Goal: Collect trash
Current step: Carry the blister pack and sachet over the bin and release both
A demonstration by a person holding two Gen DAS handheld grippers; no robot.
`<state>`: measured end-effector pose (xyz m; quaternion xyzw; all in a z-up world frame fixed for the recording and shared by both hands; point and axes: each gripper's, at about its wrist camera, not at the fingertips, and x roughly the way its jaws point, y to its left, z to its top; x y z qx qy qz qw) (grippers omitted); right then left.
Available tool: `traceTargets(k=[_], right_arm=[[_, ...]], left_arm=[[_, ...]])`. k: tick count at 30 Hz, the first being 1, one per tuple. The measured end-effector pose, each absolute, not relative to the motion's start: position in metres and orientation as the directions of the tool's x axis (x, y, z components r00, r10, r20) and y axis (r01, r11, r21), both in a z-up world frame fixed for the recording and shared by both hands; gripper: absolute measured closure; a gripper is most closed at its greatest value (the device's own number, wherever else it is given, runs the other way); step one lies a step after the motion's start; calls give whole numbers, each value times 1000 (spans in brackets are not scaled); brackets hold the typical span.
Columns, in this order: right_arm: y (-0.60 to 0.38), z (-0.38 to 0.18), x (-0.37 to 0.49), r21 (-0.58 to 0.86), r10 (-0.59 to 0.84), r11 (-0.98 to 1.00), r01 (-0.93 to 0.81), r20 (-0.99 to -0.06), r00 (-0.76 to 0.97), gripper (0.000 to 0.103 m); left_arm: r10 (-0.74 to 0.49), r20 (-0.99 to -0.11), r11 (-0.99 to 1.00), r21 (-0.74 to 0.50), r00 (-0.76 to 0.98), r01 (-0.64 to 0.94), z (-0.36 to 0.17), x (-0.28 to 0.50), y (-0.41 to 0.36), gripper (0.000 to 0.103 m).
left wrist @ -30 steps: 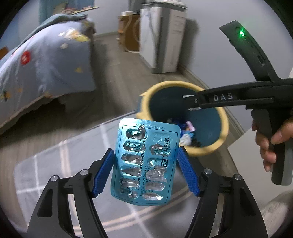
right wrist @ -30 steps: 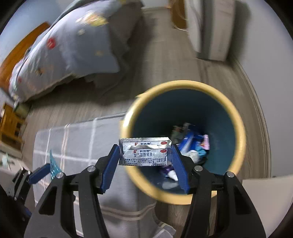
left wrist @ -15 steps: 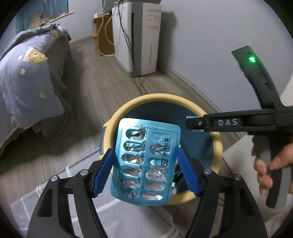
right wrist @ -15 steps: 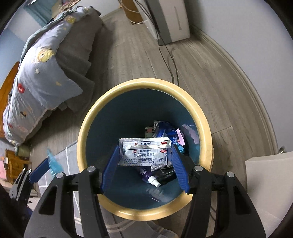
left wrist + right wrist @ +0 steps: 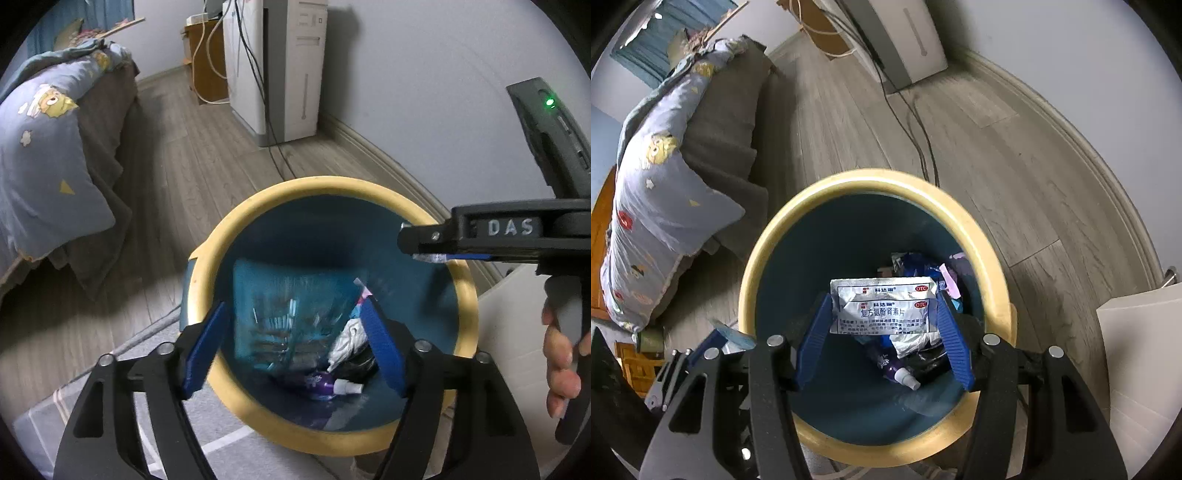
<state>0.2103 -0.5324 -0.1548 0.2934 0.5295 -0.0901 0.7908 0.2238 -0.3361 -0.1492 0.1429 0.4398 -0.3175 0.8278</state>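
- Left wrist: left gripper jaws spread wide, gripping nothing; blurred blister pack between them, apparently dropping into bin.
- Right wrist: right gripper clamps sachet over bin centre, trash at 3 o'clock.
- Step: dumping. Next: release the sachet.

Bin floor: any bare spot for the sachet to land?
Free: bare blue floor of the bin on the side toward the bed, bordered by the yellow rim and the purple bottle. Crowded: beyond the sachet, where wrappers pile up.
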Motion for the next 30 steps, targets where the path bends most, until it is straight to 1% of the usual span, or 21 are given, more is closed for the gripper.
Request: traceTargets(k=[4,7,13,14,15,16,17,24,30], right_arm=[[-523,-158,216,356,171,828,434,-896,409,46],[-516,-161,220,342,163,839,424,-901,403,46],[-494,-165,237,365,201,853,373,-889,411,45],[-491,-164,240,370,206,854,366,-886,416,42],[-488,-163,242,370,203,853,367,-885,419,30],[-486,-162,243,368,197,854,369,-884,425,25],[-484,-161,244,363,192,856,367,-883,428,23],[-483,-160,242,323,160,872,368,-899,408,23],[-497,-152,225,300,134,881,367,-900,415,23]], left_arm=[[-399,-813,763,-37,424,646,-149,225,-329,17],[-392,-815,773,-39,427,633,-151,226,-320,17],[-379,-813,789,-35,441,613,-147,226,-299,16],[-376,-813,791,-31,445,612,-145,226,-297,16],[-374,-812,792,-28,447,610,-144,226,-294,16],[-371,-813,794,-28,449,607,-144,227,-291,16],[-371,-813,797,-30,449,603,-143,228,-287,16],[-366,-810,810,-34,458,586,-143,229,-275,15],[-376,-807,805,-41,455,592,-145,221,-279,13]])
